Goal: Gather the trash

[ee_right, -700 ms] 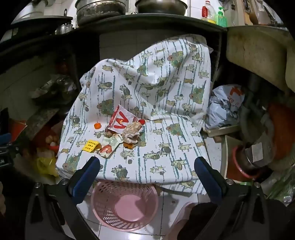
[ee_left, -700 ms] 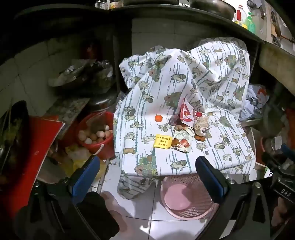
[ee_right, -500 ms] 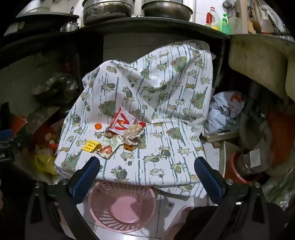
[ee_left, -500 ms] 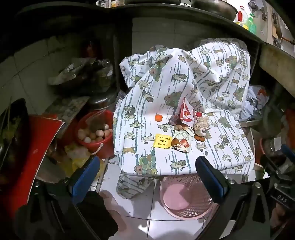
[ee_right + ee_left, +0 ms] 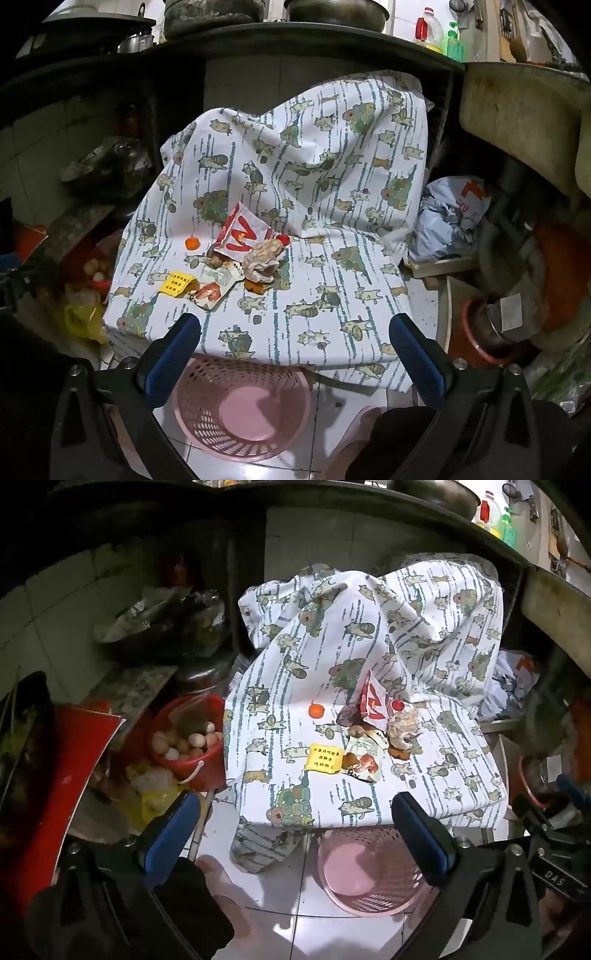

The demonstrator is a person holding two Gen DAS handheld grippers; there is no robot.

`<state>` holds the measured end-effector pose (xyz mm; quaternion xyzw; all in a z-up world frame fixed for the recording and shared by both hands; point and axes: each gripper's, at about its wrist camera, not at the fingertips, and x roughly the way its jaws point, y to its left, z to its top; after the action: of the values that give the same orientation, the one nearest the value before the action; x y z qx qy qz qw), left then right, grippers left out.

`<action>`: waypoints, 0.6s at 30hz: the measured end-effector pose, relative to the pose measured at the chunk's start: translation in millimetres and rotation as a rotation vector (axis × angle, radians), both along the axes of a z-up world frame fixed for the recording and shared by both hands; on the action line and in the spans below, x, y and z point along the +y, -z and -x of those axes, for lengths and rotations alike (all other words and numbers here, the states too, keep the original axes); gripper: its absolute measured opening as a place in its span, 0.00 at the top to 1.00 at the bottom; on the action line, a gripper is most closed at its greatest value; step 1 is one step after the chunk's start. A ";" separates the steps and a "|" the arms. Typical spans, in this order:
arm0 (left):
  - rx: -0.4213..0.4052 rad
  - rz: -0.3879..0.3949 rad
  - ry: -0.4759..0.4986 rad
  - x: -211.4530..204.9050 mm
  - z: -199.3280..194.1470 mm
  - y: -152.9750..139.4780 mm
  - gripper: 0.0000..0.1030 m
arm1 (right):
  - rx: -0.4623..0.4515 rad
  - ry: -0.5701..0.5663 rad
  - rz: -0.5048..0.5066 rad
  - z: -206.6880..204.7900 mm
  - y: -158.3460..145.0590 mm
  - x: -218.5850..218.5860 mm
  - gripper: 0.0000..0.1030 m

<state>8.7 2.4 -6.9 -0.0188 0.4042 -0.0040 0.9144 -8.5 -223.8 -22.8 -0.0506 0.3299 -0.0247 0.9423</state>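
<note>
Both tongs, left gripper point(image 5: 291, 834) and right gripper point(image 5: 295, 350), are hanging spread wide, empty; I'd be lining up on the yellow packet point(image 5: 176, 283) ahead, pink basket point(image 5: 240, 406) waiting just below.

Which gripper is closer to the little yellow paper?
Left, though only slightly. The left gripper hangs open almost straight in front of the yellow paper. The right gripper is open too, with the paper off toward its left finger.

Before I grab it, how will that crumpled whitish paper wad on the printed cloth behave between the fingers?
The crumpled whitish paper wad looks light and soft, so it will likely squash rather than resist. Its creased folds should grip well. It touches the red-and-white wrapper, which may shift on the printed cloth.
</note>
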 end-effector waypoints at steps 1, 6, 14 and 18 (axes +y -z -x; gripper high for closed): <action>0.001 0.003 0.002 -0.3 0.0 0.2 0.01 | -0.001 -0.001 0.002 -0.1 0.5 0.5 0.00; -0.002 0.002 0.002 1.3 -0.4 -0.3 0.01 | -0.014 -0.003 0.023 2.4 2.4 4.9 0.00; 0.000 0.005 -0.001 3.0 -0.8 -1.5 0.01 | -0.017 -0.002 0.027 4.3 2.5 7.4 0.00; -0.005 0.004 0.001 4.6 0.4 -1.2 0.01 | -0.015 -0.003 0.027 3.6 1.0 6.7 0.00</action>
<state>8.3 6.9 -5.7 -0.0203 0.4020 -0.0051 0.9154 -12.1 -217.1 -23.8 -0.0636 0.3225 -0.0279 0.9440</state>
